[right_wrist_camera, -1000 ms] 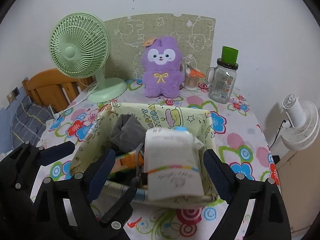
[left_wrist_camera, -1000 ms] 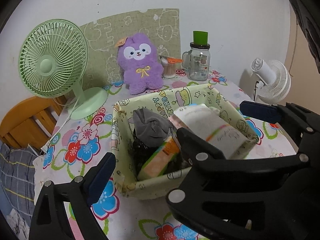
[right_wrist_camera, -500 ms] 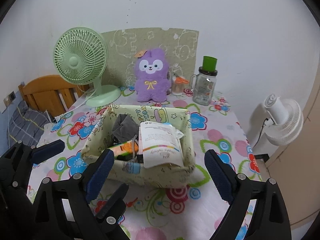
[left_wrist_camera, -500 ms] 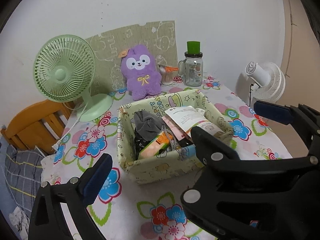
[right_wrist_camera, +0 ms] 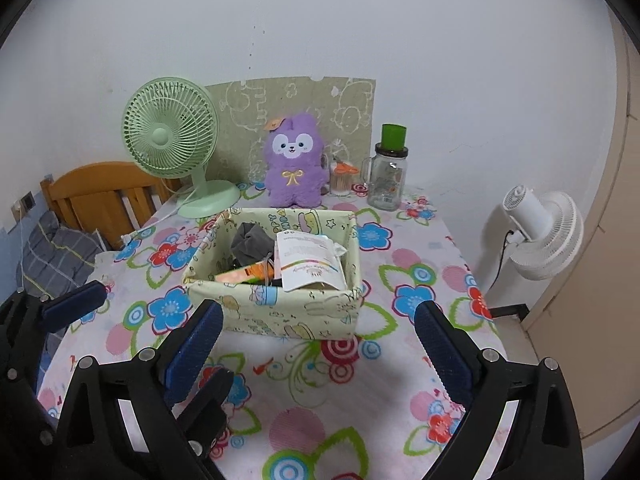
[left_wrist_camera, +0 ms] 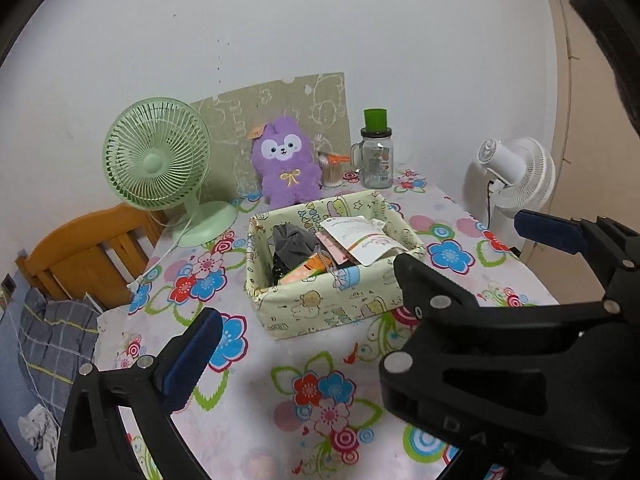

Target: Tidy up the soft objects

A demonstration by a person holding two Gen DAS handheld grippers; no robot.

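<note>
A fabric basket (left_wrist_camera: 332, 308) (right_wrist_camera: 280, 312) with a cartoon print stands mid-table. It holds a grey cloth bundle (left_wrist_camera: 294, 240) (right_wrist_camera: 252, 240), a white pouch (left_wrist_camera: 360, 236) (right_wrist_camera: 310, 258) and an orange packet (left_wrist_camera: 308, 270). A purple plush toy (left_wrist_camera: 286, 168) (right_wrist_camera: 294, 160) sits upright behind it by the wall. My left gripper (left_wrist_camera: 320, 320) hangs wide open and empty before the basket; its right finger is hidden behind my right gripper (left_wrist_camera: 460, 240). My right gripper (right_wrist_camera: 318, 312), its jaws still opening, holds nothing and is short of the basket's front wall.
A green desk fan (left_wrist_camera: 156, 156) stands at the back left, and a glass jar with a green lid (left_wrist_camera: 376, 156) and a swab pot (left_wrist_camera: 332, 168) at the back right. A wooden chair (left_wrist_camera: 80, 252) is left of the flowered table, a white fan (left_wrist_camera: 516, 172) right of it.
Both grippers have drawn back and upward from the basket, which now looks smaller and farther off. Their jaws stand a little wider. The white pouch stays in the basket.
</note>
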